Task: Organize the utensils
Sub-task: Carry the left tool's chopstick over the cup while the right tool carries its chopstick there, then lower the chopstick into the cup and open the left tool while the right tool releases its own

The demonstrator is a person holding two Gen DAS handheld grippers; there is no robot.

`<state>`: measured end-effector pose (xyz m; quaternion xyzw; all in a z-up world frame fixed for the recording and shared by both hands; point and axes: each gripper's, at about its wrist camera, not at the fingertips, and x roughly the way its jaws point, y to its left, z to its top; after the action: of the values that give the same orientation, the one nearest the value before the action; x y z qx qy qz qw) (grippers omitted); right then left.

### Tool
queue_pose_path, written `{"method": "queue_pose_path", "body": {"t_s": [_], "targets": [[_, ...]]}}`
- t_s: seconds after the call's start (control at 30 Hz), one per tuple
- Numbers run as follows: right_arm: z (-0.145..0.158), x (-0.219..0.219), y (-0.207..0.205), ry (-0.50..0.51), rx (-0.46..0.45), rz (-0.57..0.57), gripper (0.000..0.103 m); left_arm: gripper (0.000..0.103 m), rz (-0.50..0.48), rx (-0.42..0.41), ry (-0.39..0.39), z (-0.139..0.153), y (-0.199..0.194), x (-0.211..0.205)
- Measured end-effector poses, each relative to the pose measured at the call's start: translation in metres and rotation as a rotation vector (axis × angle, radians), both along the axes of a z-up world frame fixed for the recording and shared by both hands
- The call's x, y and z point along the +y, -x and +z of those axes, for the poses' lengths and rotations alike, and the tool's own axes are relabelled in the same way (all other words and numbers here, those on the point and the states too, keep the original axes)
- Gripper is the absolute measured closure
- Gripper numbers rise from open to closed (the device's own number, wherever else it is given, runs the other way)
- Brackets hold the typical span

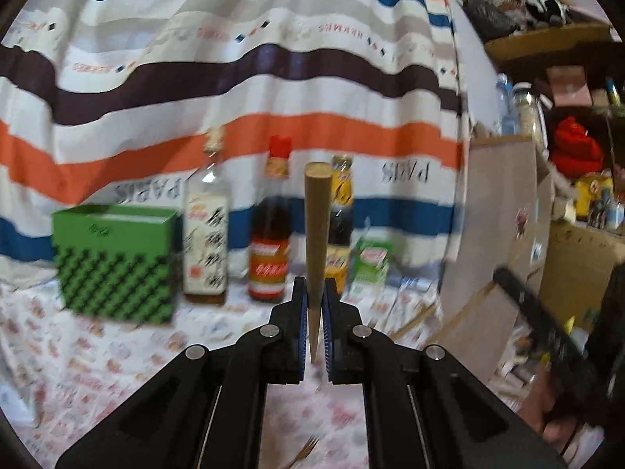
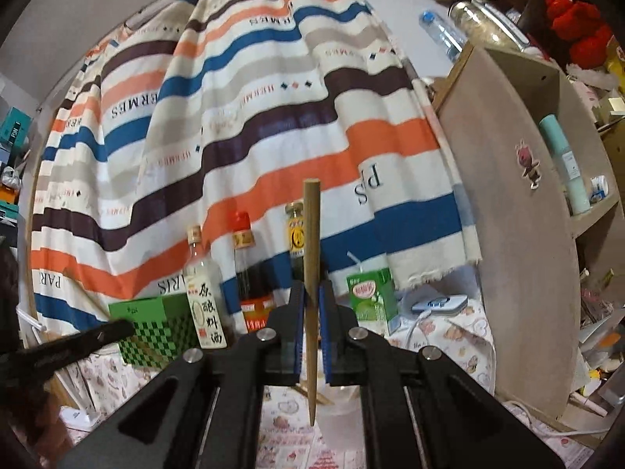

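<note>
Each gripper, left [image 1: 312,293] and right [image 2: 311,297], is clamped on its own chopstick [image 1: 317,234] [image 2: 311,273], held upright before the bottles [image 1: 269,226], pinched low toward the thin tip: light, stiff, smooth wood, likely to pivot.

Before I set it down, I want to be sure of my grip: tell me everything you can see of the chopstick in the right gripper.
The chopstick is a plain brownish stick, wood or bamboo by its look, tapering from a flat, blunt top to a thin point at the bottom. It stands nearly upright, pinched around mid-length between the blue pads of the right gripper, which is closed on it. Its thick end rises above the fingers in front of the bottles; its tip hangs free above the patterned tablecloth, touching nothing else.
</note>
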<state>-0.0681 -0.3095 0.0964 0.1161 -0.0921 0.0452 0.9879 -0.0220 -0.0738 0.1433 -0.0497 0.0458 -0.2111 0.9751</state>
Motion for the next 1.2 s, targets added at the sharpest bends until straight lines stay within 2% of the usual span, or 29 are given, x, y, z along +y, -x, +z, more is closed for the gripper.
{"method": "queue_pose_path", "body": {"t_s": [0.17, 0.37, 0.5, 0.63, 0.8, 0.97, 1.2], "targets": [[-0.001, -0.011, -0.006, -0.023, -0.002, -0.030, 0.097, 0.097, -0.023, 0.058, 0.061, 0.016, -0.044, -0.026], [0.003, -0.029, -0.015, -0.066, 0.011, -0.052, 0.097, 0.097, -0.064, 0.146, 0.057, 0.001, -0.089, -0.054], [0.029, -0.033, -0.042, -0.046, 0.049, 0.006, 0.096, 0.097, -0.077, 0.188, -0.028, -0.009, -0.110, -0.077], [0.046, -0.026, -0.073, 0.023, 0.063, -0.016, 0.096, 0.097, -0.079, 0.193, -0.118, -0.016, -0.119, -0.095], [0.037, -0.020, -0.125, 0.083, 0.181, 0.000, 0.096, 0.097, -0.108, 0.268, -0.136, -0.028, -0.136, -0.104], [0.019, -0.020, -0.156, 0.129, 0.316, 0.020, 0.096, 0.097, -0.110, 0.308, -0.162, -0.039, -0.151, -0.104], [0.009, -0.017, -0.185, 0.157, 0.472, 0.073, 0.096, 0.097, -0.107, 0.356, -0.164, -0.054, -0.166, -0.099]]}}
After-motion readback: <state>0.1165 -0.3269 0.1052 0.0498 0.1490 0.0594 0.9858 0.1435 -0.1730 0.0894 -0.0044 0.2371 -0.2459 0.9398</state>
